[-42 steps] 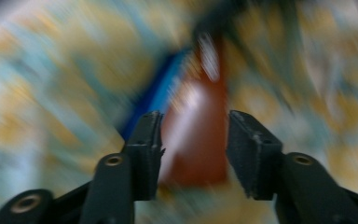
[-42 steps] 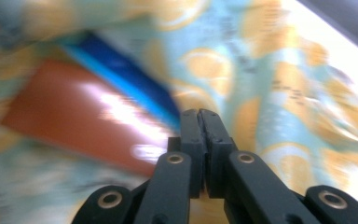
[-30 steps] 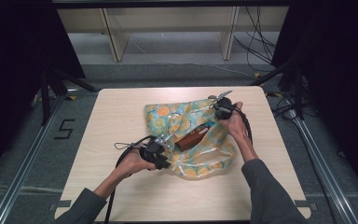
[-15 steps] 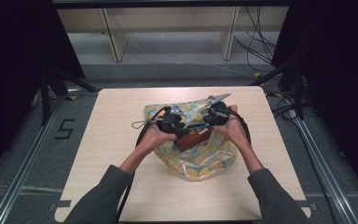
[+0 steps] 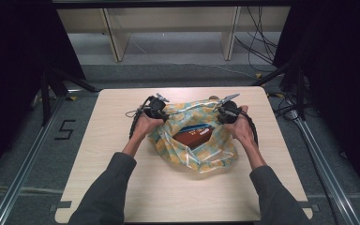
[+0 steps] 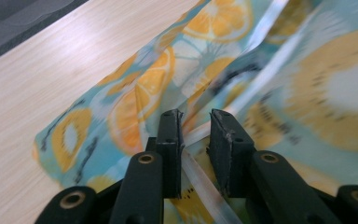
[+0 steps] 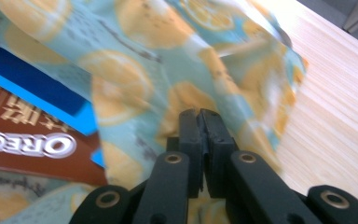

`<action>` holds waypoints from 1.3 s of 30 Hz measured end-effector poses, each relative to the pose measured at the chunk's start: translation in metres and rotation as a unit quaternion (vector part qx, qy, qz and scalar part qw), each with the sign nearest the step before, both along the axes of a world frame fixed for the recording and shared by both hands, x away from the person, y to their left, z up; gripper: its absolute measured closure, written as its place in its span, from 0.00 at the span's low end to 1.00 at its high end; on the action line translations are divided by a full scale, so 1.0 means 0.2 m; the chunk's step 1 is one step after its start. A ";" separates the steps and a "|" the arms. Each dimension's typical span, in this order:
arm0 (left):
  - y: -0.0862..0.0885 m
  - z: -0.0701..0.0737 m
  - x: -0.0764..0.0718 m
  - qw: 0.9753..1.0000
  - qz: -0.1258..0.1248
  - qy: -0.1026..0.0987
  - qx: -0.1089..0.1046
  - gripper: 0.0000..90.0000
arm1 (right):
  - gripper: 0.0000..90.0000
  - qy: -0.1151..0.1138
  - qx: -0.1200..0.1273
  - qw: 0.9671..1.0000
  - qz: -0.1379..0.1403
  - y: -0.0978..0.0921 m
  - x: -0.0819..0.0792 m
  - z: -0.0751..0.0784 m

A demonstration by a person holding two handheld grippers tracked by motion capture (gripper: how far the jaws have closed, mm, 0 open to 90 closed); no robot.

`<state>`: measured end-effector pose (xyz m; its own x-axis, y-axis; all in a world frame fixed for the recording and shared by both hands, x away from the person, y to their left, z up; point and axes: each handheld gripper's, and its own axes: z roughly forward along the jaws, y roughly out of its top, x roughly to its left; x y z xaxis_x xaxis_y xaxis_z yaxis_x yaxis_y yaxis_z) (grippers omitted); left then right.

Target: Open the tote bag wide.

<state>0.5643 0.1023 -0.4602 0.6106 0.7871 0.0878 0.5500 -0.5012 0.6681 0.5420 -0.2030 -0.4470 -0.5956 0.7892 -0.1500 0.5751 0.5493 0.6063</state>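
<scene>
Fruit-print plastic bag [image 5: 201, 140] lying mid-tabletop [image 5: 98, 178] toward the far edge, Oreo box [image 5: 193, 135] showing inside its mouth, left gripper [image 6: 196, 122] fingers slightly parted around the bag's rim, right gripper [image 7: 199, 116] fingers pinching the opposite rim closed.

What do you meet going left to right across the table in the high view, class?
Bare table → left tongs → Oreo box inside the fruit-print bag → right tongs → bare table again.
</scene>
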 end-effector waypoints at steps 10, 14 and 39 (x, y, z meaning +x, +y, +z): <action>0.23 0.01 0.01 0.999 0.047 0.010 -0.012 0.88 | 1.00 0.023 0.002 0.999 -0.042 -0.13 0.04 -0.06; 0.25 0.01 0.00 0.999 0.042 0.010 -0.021 0.91 | 1.00 0.018 -0.003 0.999 -0.030 -0.13 0.04 -0.07; 0.19 0.31 -0.40 0.990 -0.062 -0.057 -0.115 0.86 | 0.96 -0.021 0.104 0.994 0.040 -0.07 -0.19 0.22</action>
